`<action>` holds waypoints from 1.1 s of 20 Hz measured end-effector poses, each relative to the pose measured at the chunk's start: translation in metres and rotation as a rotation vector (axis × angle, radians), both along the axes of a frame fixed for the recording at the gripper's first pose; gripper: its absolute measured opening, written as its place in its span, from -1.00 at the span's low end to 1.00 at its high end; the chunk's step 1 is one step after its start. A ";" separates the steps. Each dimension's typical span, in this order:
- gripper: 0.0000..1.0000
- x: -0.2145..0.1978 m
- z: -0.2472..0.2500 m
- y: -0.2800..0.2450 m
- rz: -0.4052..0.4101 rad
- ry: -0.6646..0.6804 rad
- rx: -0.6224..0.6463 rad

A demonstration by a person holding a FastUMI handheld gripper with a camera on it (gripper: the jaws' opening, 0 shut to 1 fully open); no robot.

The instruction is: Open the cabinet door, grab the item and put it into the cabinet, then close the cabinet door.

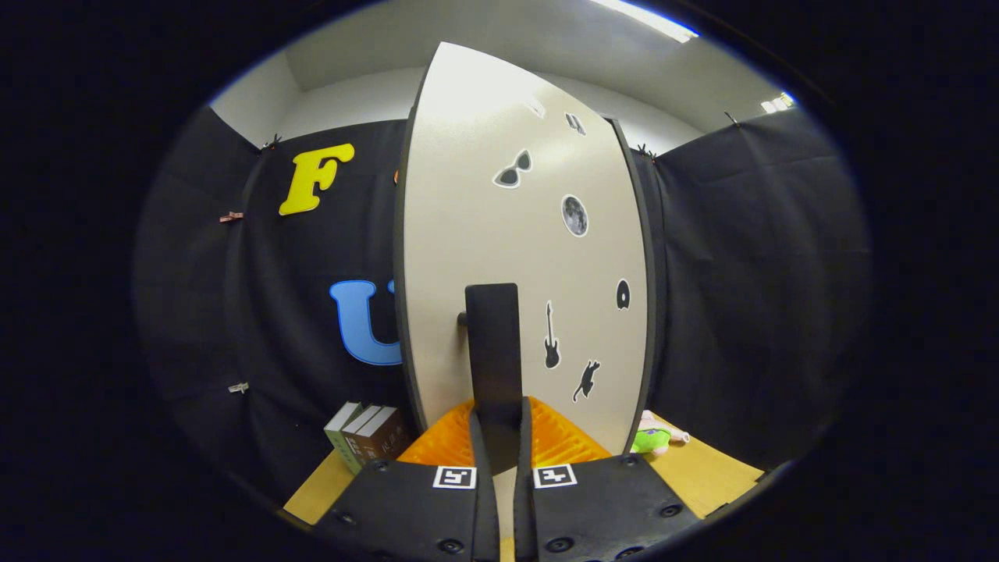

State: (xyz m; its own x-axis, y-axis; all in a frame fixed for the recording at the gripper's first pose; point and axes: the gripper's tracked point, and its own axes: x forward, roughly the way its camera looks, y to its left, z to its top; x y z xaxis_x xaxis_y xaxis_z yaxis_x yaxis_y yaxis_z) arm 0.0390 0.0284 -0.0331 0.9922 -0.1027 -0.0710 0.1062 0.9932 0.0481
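Our gripper [499,425] has its fingers clamped on the dark upright handle [493,343] of the cabinet door [531,257] — jaws pressed close against it from both sides. We see the pale door edge-on to us, dotted with stickers. Beyond it on the wooden table [706,472] lies a plush toy [654,437] — right of the door. Books [367,437] stand to the left.

Books [365,437] upright on the wooden tabletop [706,476], left of the door. Stickers there: sunglasses [512,170], moon [574,215], guitar [551,337], cat [586,380].
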 end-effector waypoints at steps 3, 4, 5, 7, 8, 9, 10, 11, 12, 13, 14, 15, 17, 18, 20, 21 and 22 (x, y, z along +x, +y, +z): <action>-0.77 -0.010 0.003 -0.008 0.012 -0.008 0.010; -0.77 -0.014 0.005 -0.012 0.019 -0.010 0.005; -0.77 -0.018 0.005 -0.016 0.029 -0.008 -0.002; -0.78 -0.025 0.008 -0.024 0.057 -0.009 -0.006; -0.78 -0.027 0.008 -0.030 0.070 -0.011 -0.006; -0.78 -0.030 0.009 -0.035 0.081 -0.014 -0.007; -0.78 -0.034 0.009 -0.040 0.090 -0.015 -0.007; -0.78 -0.038 0.010 -0.046 0.102 -0.019 -0.014; -0.78 -0.040 0.011 -0.050 0.113 -0.016 -0.019; -0.79 -0.043 0.011 -0.055 0.122 -0.013 -0.017; -0.79 -0.047 0.012 -0.060 0.132 -0.016 -0.011; -0.79 -0.049 0.013 -0.065 0.141 -0.021 0.000; -0.79 -0.053 0.013 -0.078 0.152 -0.022 0.024; -0.80 -0.055 0.013 -0.084 0.150 -0.023 0.027; -0.80 -0.056 0.012 -0.095 0.135 -0.025 0.014; -0.81 -0.055 0.010 -0.100 0.129 -0.018 -0.003; -0.81 -0.055 0.009 -0.106 0.122 -0.012 -0.017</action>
State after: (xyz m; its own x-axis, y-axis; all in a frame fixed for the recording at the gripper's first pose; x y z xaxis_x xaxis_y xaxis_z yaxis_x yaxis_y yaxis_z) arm -0.0161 -0.0777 -0.0242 0.9981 0.0175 -0.0585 -0.0157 0.9994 0.0318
